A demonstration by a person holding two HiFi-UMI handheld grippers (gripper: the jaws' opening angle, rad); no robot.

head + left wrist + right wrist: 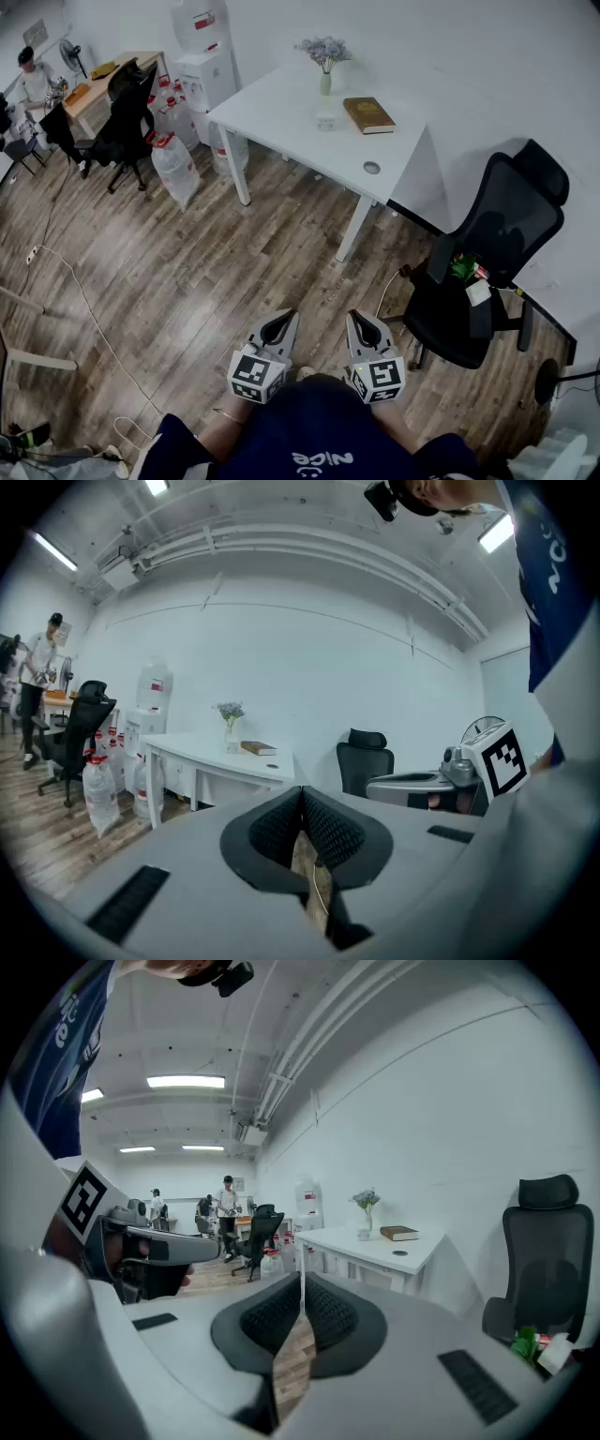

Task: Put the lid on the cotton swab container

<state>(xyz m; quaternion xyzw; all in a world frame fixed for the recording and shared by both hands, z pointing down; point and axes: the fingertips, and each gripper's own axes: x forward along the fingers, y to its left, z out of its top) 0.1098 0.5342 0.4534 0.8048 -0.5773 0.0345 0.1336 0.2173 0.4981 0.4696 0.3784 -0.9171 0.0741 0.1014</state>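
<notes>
Where the head view's bottom centre shows them, the left tool and right tool are both clenched empty; the white worktop lies upper centre.

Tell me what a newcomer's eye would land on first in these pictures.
The grey left gripper and right gripper sit side by side low in the head view, jaws shut and empty. Ahead stands a white table bearing a vase of pale flowers and a brown book; a black mesh office chair stands to its right.
</notes>
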